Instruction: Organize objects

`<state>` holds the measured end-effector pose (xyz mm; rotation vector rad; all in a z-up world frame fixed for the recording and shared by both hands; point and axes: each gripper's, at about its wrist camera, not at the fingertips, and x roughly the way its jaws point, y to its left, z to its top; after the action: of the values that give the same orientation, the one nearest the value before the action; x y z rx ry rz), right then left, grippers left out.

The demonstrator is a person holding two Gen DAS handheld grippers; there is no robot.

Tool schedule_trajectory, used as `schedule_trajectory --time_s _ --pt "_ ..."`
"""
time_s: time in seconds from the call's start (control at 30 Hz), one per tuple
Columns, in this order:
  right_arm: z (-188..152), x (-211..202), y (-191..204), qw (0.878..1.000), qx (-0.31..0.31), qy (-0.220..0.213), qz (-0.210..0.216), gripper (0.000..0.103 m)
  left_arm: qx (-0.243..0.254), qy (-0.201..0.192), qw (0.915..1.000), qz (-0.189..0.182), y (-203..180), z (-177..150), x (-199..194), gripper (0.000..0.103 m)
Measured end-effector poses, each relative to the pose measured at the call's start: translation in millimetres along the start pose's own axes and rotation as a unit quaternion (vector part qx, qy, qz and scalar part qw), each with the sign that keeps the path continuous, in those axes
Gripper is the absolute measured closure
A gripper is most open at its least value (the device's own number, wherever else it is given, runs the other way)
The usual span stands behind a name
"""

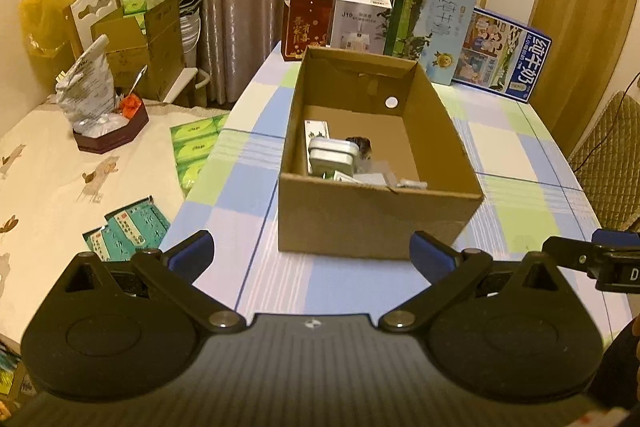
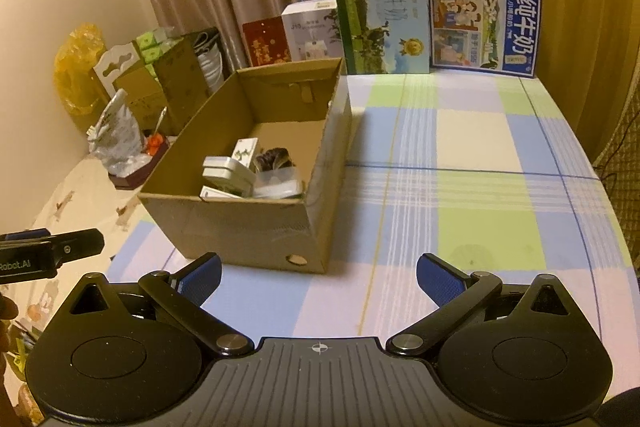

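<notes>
While the desk under its checked cloth carries almost nothing loose, the open cardboard box sits lengthwise toward the left edge, long axis running from near edge to far edge, dead ahead of the left gripper and ahead-left of the right gripper. Both sets of fingers are spread wide apart, holding nothing. Left gripper is the nearer one to the box, its near wall just beyond the fingers; right gripper faces mostly bare cloth, box off its left finger. Along the far edge stand tall cartons: a green milk carton, a blue milk carton, a white appliance box, a red box. Inside the cardboard box, bunched at the near end, lie a grey tin, a small white packet upright behind it, a dark furry-looking item, plus clear flat bits I can't identify. Likely remaining candidates lie off the desk's left edge on the neighbouring cream-covered surface: teal medicine boxes, green tissue packs. Those are left of the left fingers, so that hand looks better placed.
</notes>
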<state>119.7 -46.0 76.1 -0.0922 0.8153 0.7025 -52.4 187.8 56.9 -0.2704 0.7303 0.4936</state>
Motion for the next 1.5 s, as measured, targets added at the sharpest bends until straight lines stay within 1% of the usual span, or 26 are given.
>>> schedule_trajectory --time_s 0.13,0.43,0.6,0.83,1.03,1.5 --pt "-4 -1 -2 1.000 0.001 0.004 -0.002 0.002 0.001 0.005 1.0000 -0.003 -3 -5 -3 0.001" --pt "-10 -7 -7 1.000 0.004 0.005 -0.007 0.002 0.003 0.018 0.9995 -0.026 -18 -11 -4 0.001" --pt "-11 -10 -8 1.000 0.003 0.004 -0.011 0.002 0.013 0.020 0.9993 -0.029 -25 -14 -3 0.001" --pt "-12 -11 -6 1.000 -0.002 0.006 -0.014 0.002 0.027 0.023 0.9992 -0.017 -31 -17 -5 0.001" --pt "-12 -10 -4 1.000 -0.005 0.010 -0.014 0.002 0.036 0.025 0.9988 -0.019 -34 -19 -4 0.001" --pt "-13 -8 -1 1.000 -0.012 0.019 -0.016 0.002 0.037 0.028 0.9988 -0.018 -35 -21 -1 0.001"
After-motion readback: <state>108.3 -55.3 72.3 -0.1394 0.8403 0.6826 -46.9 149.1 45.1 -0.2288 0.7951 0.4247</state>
